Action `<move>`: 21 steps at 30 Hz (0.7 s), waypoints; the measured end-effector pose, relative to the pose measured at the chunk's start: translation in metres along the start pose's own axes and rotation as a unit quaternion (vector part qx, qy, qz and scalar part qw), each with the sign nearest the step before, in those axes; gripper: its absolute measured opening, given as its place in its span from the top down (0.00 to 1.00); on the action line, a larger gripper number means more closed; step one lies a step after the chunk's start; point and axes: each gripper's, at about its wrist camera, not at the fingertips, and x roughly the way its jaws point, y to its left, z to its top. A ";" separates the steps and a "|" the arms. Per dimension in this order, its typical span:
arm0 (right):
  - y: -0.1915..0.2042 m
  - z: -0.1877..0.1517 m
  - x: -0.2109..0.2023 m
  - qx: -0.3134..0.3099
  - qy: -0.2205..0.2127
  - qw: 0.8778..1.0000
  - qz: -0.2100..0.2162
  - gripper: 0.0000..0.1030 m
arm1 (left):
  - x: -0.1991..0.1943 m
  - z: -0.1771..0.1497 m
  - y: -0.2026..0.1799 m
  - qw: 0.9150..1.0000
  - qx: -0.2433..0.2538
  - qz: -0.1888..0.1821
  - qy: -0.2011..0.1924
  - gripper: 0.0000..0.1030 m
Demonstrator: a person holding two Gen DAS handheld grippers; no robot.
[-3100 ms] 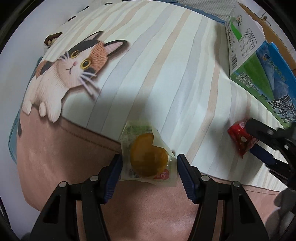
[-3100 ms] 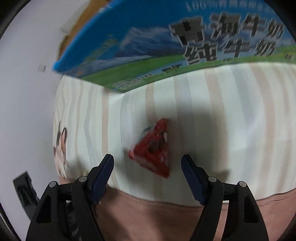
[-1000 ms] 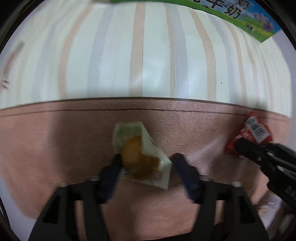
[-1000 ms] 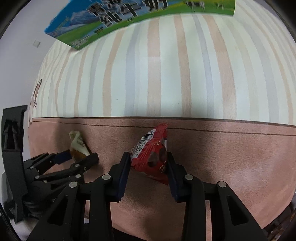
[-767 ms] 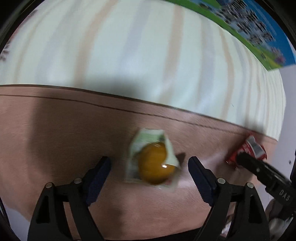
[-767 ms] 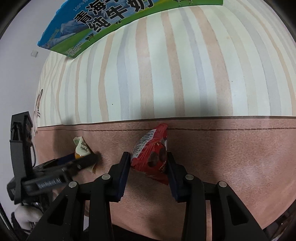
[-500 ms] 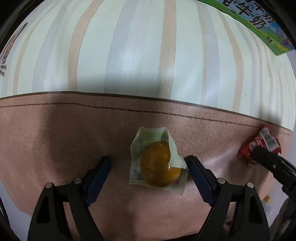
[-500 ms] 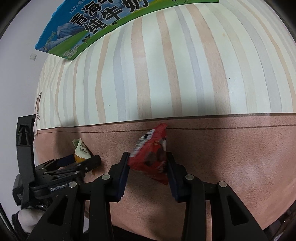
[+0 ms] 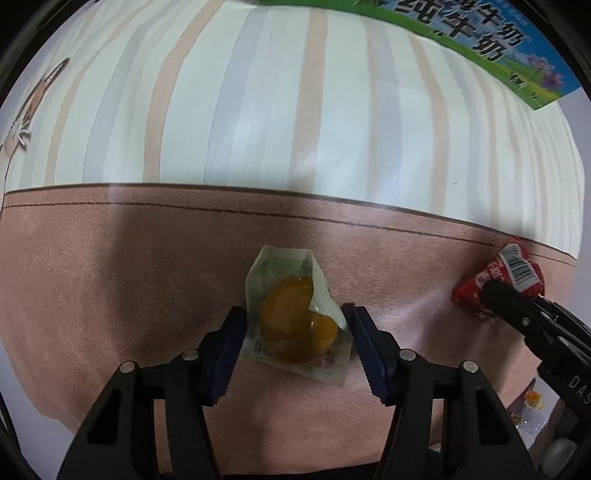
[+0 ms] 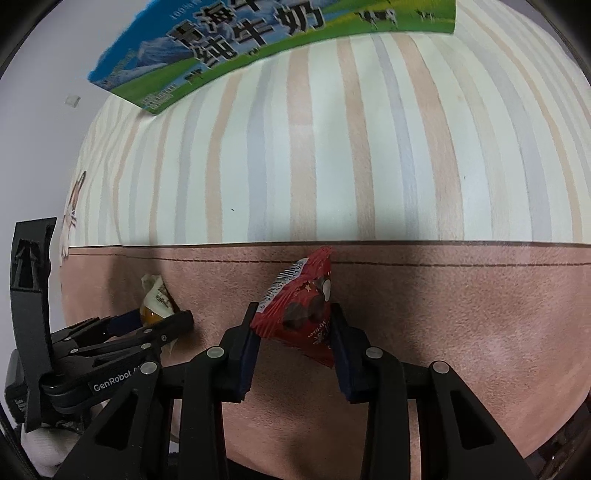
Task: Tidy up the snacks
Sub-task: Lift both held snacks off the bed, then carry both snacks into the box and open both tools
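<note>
A: Left tongs (image 9: 293, 334) first. We've got the yellow snack packet (image 9: 295, 325) sitting right between the pads, jaws closing on it. Left pad looks to be on the wrapper edge, right pad at or just off the other edge; firm pinch we can't confirm.

B: Long axis?

A: Runs away from us, in line with the tongs, so we're closing across the short width. The packet is on the pink band of the cat-print cloth (image 9: 258, 110), near its front edge.

B: Right side?

A: Right tongs (image 10: 293, 332) narrow, clamped on the red snack packet (image 10: 301, 310), its barcode end poking out ahead of the tips. It lies off to the right of the yellow one, well apart, so we judge no clash between the arms.

B: Room?

A: The striped part ahead is open up to the milk carton (image 10: 258, 33) at the far end. Front edge of the surface is close under both tongs; we'd watch that.
</note>
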 end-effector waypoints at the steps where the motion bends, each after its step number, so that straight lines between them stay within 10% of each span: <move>1: 0.001 0.000 -0.004 -0.003 -0.004 1.000 0.001 0.63 | -0.006 0.000 0.000 1.000 0.001 -0.004 -0.002 0.46; 15: 0.007 0.043 -0.092 -0.014 -0.085 0.995 0.049 0.64 | -0.113 0.043 -0.042 0.993 0.040 -0.080 -0.083 0.58; 21: 0.016 0.104 -0.150 -0.030 -0.140 0.987 0.069 0.64 | -0.184 0.120 -0.055 0.982 0.073 -0.093 -0.145 0.58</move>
